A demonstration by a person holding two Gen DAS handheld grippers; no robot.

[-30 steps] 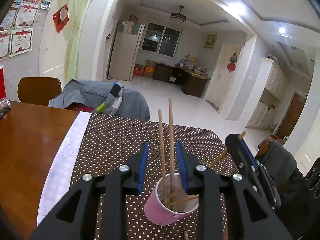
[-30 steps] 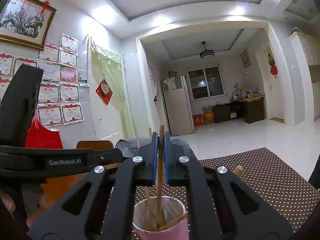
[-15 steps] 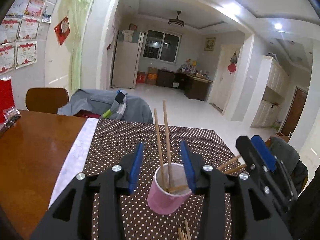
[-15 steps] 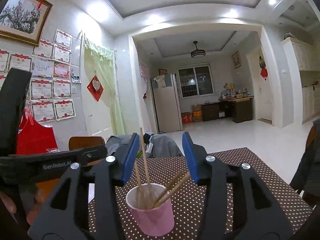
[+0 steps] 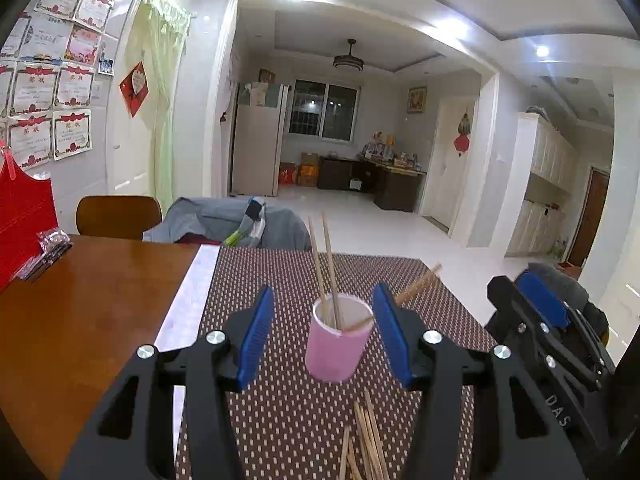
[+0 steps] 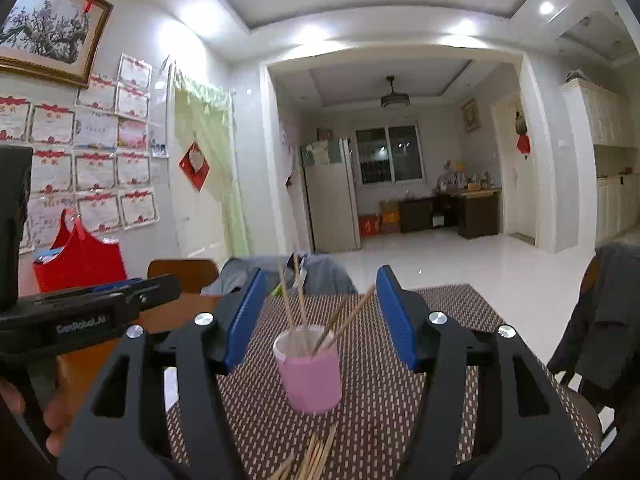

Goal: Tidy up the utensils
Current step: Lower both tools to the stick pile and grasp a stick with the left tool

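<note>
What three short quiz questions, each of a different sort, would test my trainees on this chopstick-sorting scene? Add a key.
1. True or false: the pink cup lies on its side.
2. How many chopsticks stand in the cup? A two, B four, C six.
3. Fill in: the loose chopsticks lie on the dotted ____.

Key: 1 false, it stands upright. 2 B. 3 placemat. Neither the left gripper nor the right gripper holds anything; both sets of jaws are opening.

My left gripper (image 5: 324,332) and right gripper (image 6: 320,316) are both matte black plastic, with ribbed blue pads inside the jaws, round silver screws, and white "GenRobot.AI" lettering on the side.
</note>
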